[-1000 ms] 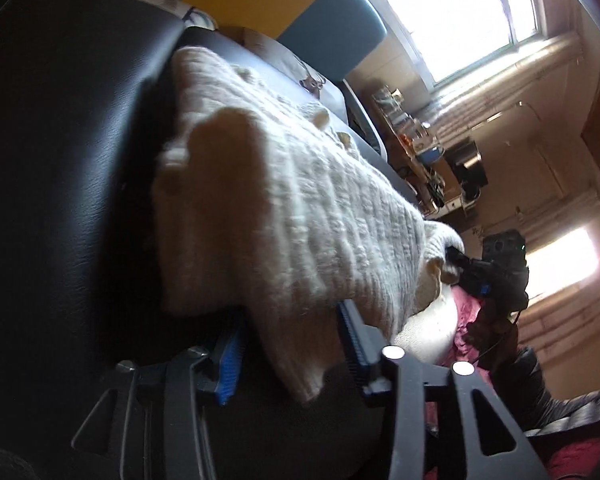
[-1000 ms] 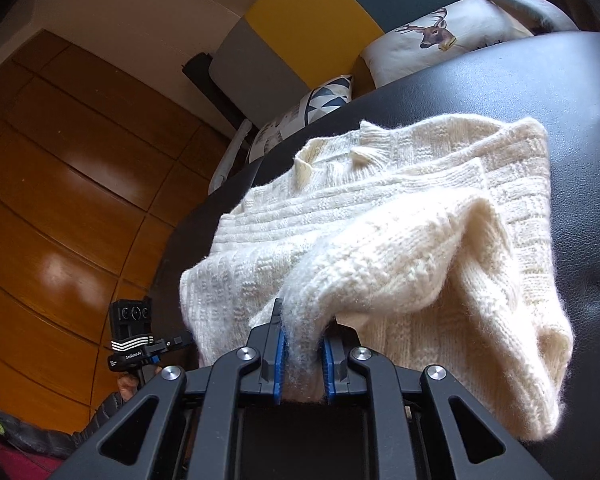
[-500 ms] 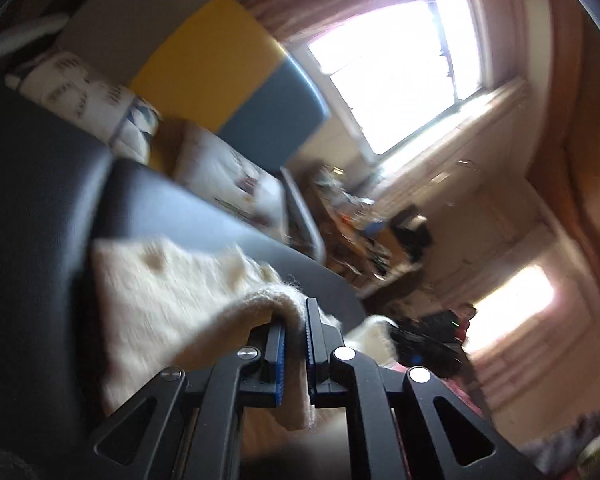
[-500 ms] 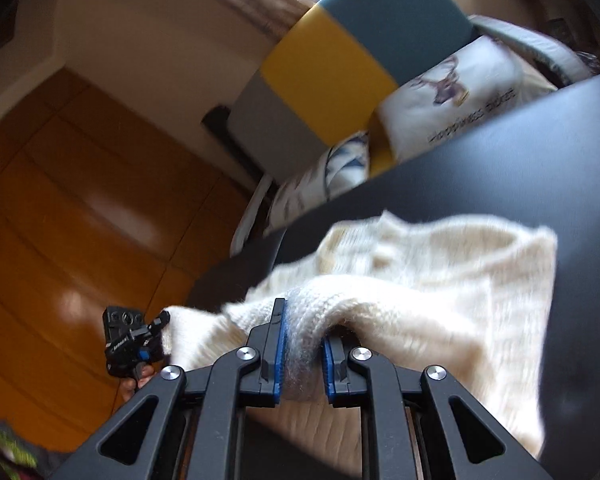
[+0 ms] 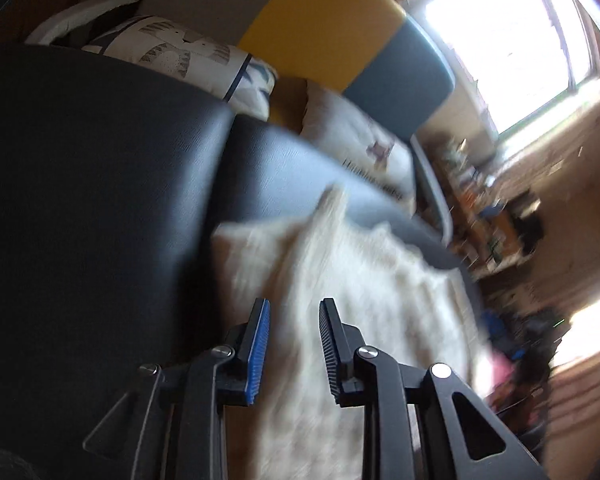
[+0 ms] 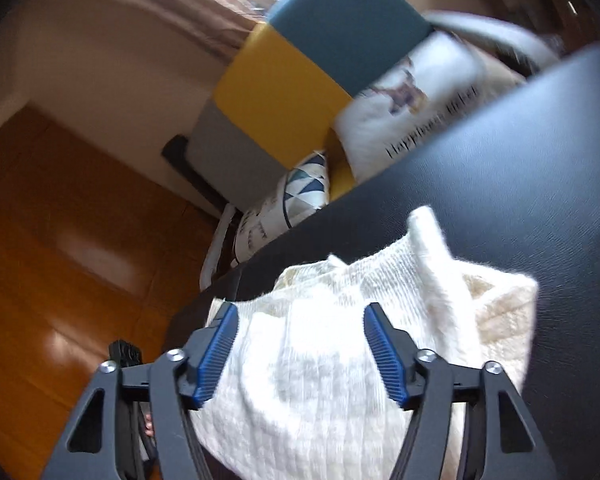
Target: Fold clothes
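Lay bunched on the black leather cushion (image 6: pixel 540 184): a cream knit sweater (image 6: pixel 340 360), one narrow part (image 6: pixel 428 240) sticking up at its far edge (badly blurred in the left wrist view). Hovered over the sweater (image 5: pixel 380 300), the left gripper (image 5: pixel 293 312), jaws apart, no knit pinched between the blue pads. Hovered likewise the right gripper (image 6: pixel 300 320), jaws spread wide, nothing clamped. Beyond the cushion: a deer-print pillow (image 6: pixel 420 108), a triangle-patterned pillow (image 6: pixel 292 204), and a grey, yellow and teal backrest (image 6: pixel 300 72).
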